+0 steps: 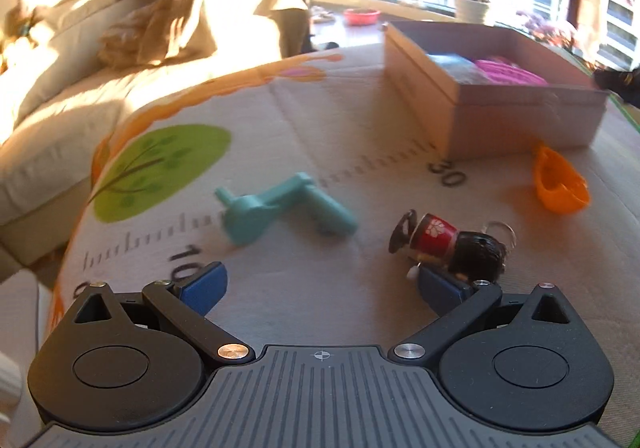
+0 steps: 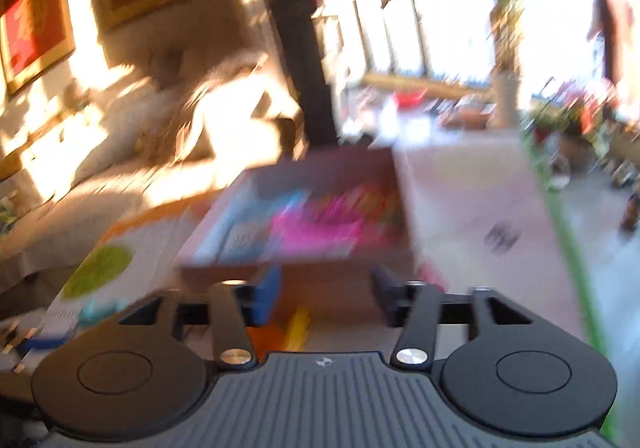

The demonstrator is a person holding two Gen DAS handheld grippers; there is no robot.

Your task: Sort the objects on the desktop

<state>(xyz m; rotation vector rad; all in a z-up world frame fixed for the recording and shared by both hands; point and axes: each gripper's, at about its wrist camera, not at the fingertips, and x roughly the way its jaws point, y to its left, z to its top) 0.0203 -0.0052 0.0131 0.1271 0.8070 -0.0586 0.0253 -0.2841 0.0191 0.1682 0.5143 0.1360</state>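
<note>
Sunlit printed play mat (image 1: 320, 119): we note left gripper (image 1: 320, 288) jaws wide, empty; red-and-black doll keyring (image 1: 448, 244) touches its right pad; teal plastic toy (image 1: 280, 211) far-left, cardboard box (image 1: 500, 95) beyond; right gripper (image 2: 326, 288) part-open, empty.

Teal toy (image 1: 280, 209), orange boat (image 1: 558, 183), brown box (image 1: 516, 119)

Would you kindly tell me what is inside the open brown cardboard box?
Inside the open brown cardboard box lie a bright pink item and a bluish flat item; the near wall hides the rest.
</note>
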